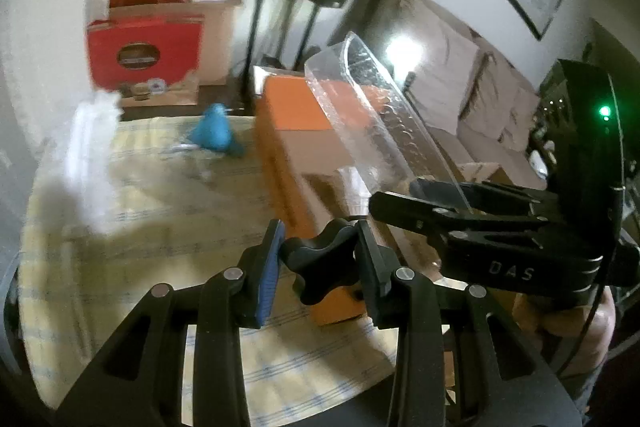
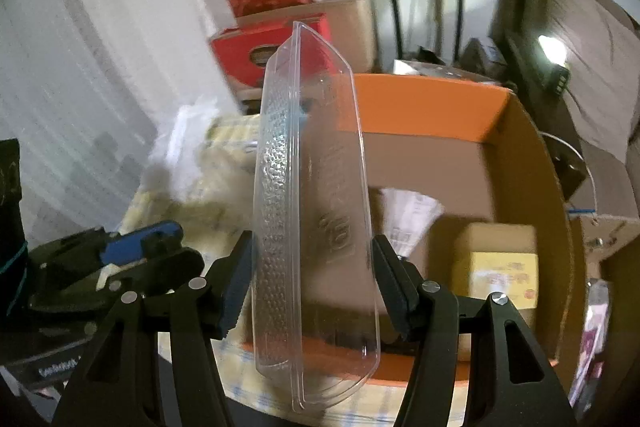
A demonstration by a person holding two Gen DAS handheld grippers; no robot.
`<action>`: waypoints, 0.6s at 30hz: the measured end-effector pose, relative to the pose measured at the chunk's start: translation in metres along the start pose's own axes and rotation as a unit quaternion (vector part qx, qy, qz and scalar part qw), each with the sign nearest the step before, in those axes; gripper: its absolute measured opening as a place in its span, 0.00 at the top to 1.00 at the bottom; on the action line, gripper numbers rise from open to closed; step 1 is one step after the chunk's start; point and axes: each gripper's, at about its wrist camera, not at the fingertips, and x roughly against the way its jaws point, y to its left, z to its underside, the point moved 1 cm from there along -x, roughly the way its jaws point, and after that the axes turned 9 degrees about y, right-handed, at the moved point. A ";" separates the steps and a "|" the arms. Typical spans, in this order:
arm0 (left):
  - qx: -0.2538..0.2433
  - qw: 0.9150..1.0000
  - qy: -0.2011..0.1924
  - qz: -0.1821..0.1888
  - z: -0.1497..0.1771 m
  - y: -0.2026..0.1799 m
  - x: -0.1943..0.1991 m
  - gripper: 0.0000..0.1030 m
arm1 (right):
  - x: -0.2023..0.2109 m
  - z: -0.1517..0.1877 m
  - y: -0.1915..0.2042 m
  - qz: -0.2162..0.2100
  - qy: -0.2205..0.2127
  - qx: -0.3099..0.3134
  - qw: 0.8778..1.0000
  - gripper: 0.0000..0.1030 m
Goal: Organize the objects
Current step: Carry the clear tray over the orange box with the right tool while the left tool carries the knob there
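Clear shiny plastic tray (image 2: 316, 211), bumpy with tiny dots on one side, smooth on the other. Brown cardboard box (image 2: 536, 211), matt inside, orange on the rim. Small paper box (image 2: 498, 267) inside, dull yellow. Soft woven cloth (image 1: 132, 227) on the table, pale yellow with thin blue lines. Black matt plastic on both grippers, left (image 1: 318, 259) and right (image 2: 312, 283), with shiny little metal pins. Blue rubbery pad (image 1: 270, 275), ridged. Black knob (image 1: 320, 263), smooth, a bit shiny. Red glossy boxes (image 1: 146, 51) behind.

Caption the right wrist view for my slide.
Right tool holds a clear plastic tray upright before an orange box.
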 end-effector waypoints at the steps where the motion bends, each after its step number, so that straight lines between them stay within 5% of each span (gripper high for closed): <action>1: -0.004 1.000 0.004 0.001 -0.002 -0.006 -0.006 0.68 | 0.001 0.001 -0.007 0.004 0.000 -0.007 1.000 0.42; 18: -0.041 0.997 0.062 -0.001 -0.010 -0.062 -0.081 0.68 | 0.015 0.016 -0.078 0.021 -0.007 -0.070 0.997 0.42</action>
